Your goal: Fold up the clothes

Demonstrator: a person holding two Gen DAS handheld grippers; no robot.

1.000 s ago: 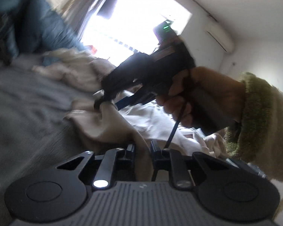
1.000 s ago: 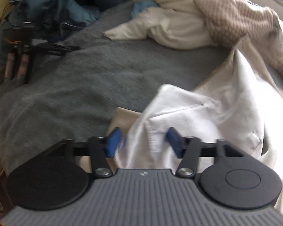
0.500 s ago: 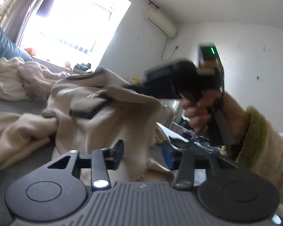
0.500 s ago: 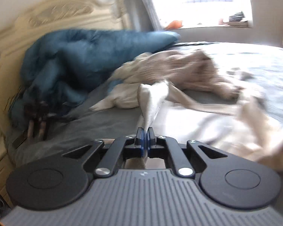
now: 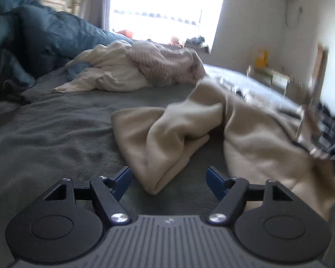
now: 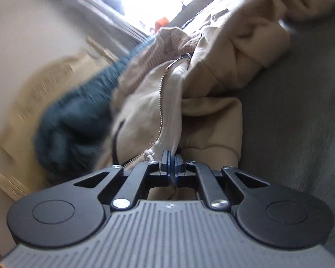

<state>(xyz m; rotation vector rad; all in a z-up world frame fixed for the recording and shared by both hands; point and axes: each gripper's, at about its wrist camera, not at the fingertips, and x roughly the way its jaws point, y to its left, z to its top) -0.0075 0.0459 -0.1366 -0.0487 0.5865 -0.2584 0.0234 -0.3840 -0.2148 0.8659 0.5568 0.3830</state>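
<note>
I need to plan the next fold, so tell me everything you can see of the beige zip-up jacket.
The beige jacket looks like soft fleecy cotton with a metal zipper along its open front and a paler lining. It lies crumpled on the grey blanket, one sleeve twisted across toward the left gripper, whose jaws are opening with only the sleeve end between them, untouched. The right gripper is shut on the zipper edge.

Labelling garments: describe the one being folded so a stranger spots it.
On the grey blanket covering the bed, nearest the camera, lies the beige zip-up jacket. Unlike the cream-and-knit heap behind, it has a metal zipper, clamped in the right gripper.
</note>
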